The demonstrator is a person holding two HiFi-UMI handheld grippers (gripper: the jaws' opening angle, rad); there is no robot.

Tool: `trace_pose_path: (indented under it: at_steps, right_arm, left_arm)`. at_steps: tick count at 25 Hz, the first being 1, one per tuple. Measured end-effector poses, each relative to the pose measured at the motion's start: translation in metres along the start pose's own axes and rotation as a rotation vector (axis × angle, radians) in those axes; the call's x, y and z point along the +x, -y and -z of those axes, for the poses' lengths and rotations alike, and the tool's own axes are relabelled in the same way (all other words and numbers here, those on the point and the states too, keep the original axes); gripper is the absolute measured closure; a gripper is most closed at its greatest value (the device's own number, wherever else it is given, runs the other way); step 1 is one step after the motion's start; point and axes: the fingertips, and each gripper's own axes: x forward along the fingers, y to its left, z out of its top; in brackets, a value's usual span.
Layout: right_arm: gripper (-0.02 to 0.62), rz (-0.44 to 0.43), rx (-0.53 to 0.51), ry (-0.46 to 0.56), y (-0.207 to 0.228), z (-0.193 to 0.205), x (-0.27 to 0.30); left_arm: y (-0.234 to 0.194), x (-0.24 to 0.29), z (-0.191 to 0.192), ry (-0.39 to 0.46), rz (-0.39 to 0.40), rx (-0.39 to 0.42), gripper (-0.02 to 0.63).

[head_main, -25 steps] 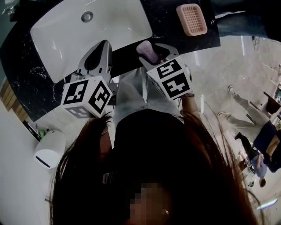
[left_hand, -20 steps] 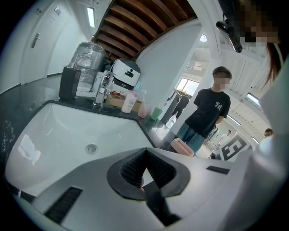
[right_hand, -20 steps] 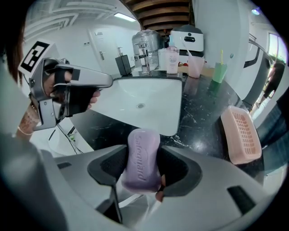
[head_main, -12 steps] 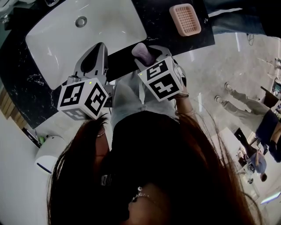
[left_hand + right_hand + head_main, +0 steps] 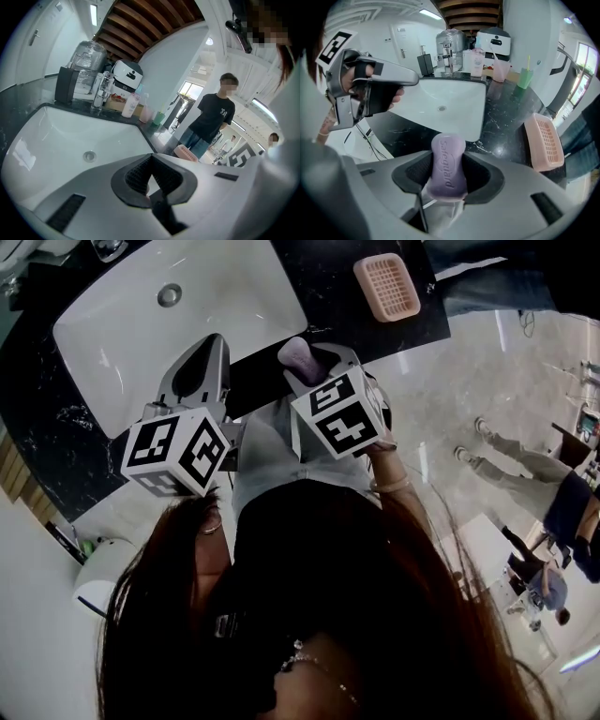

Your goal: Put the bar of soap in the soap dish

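A purple bar of soap point(image 5: 447, 166) stands between the pads of my right gripper point(image 5: 447, 174), which is shut on it; the jaws have just been closing a little on the bar. From the head view the soap point(image 5: 301, 359) sticks out of the right gripper point(image 5: 309, 364) over the counter's near edge. The pink ribbed soap dish point(image 5: 386, 287) lies empty on the black counter, beyond and to the right point(image 5: 544, 142). My left gripper point(image 5: 208, 345) hangs over the white sink point(image 5: 225, 296), pads met at the tips with nothing between them point(image 5: 150, 161).
Bottles, cups point(image 5: 525, 77) and a water dispenser point(image 5: 450, 44) line the back of the black marble counter point(image 5: 506, 117). A person in a black shirt point(image 5: 213, 117) stands by the counter's far end. A white dispenser point(image 5: 98, 589) hangs on the wall at lower left.
The head view has drifted slightly, so the sink and the dish sit a bit further left. Both grippers keep about the same place, and the soap stays in the right one.
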Motion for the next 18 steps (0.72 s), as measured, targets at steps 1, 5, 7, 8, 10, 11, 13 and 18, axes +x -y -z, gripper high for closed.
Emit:
trace_pose_path:
  at_steps: [1,5,7,8,10,11,13,18]
  right_arm:
    - [0.390,-0.001,0.002,-0.001,0.000,0.000,0.000]
    - [0.390,-0.011,0.002,-0.005,0.000,0.000,0.001]
    - [0.391,-0.019,0.001,-0.010,0.000,0.001,0.000]
    - [0.391,-0.022,-0.004,-0.014,0.000,0.001,-0.001]
    - [0.391,-0.026,-0.015,-0.023,0.001,0.000,-0.003]
    - [0.391,-0.030,-0.020,-0.024,0.000,-0.001,-0.004]
    - [0.391,-0.039,-0.031,-0.019,0.000,-0.004,-0.005]
    - [0.391,-0.065,-0.036,0.003,0.002,-0.013,-0.011]
  left_arm:
    - [0.001,0.000,-0.001,0.002,0.000,0.002,0.614]
    - [-0.001,0.000,-0.003,0.007,-0.014,0.003,0.614]
    - [-0.001,0.001,-0.003,0.008,-0.023,0.001,0.614]
    - [0.000,0.001,-0.003,0.008,-0.026,0.000,0.614]
    - [0.002,0.003,-0.004,0.008,-0.026,-0.001,0.614]
    - [0.002,0.004,-0.005,0.008,-0.025,-0.001,0.614]
    - [0.003,0.007,-0.007,0.010,-0.027,0.006,0.614]
    - [0.007,0.014,-0.017,0.021,-0.029,0.010,0.614]
